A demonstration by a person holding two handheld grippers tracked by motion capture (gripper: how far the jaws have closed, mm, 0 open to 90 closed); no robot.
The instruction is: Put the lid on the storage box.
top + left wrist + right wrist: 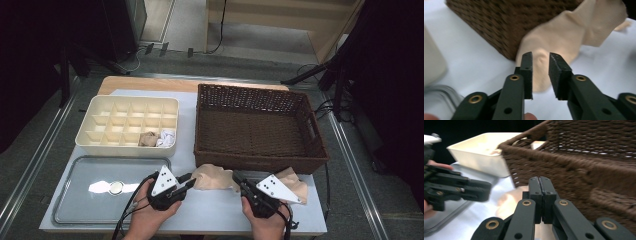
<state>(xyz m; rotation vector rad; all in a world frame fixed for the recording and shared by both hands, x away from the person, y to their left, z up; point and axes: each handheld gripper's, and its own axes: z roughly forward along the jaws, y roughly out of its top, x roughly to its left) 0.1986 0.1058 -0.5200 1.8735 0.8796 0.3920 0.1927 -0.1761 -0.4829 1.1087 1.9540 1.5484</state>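
Black jaws of the left hand-held gripper (540,75) are standing parted in the left gripper view, released, with a gap between the pads and the toe end of the beige sock (564,42) lying just beyond them; nothing is being grasped. From above, this left hand-held gripper (191,181) is pointing at the near end of the beige sock (212,177), which is lying flat on the white worktop (215,212) against the front wall of the brown wicker basket (260,162). The right hand-held gripper (237,177) is sitting at the other side of that sock piece, and in the right gripper view its jaws are pressed together with no gap; whether cloth is pinched between them, I cannot tell. More beige fabric (295,182) is showing just behind the right hand-held gripper's grey plate. Further left, a metal tray (70,210) is resting at the worktop's near edge, and a cream divided organiser (100,142) is standing behind it, holding a brownish rolled item (147,139) and a white one (166,138) in neighbouring front compartments.
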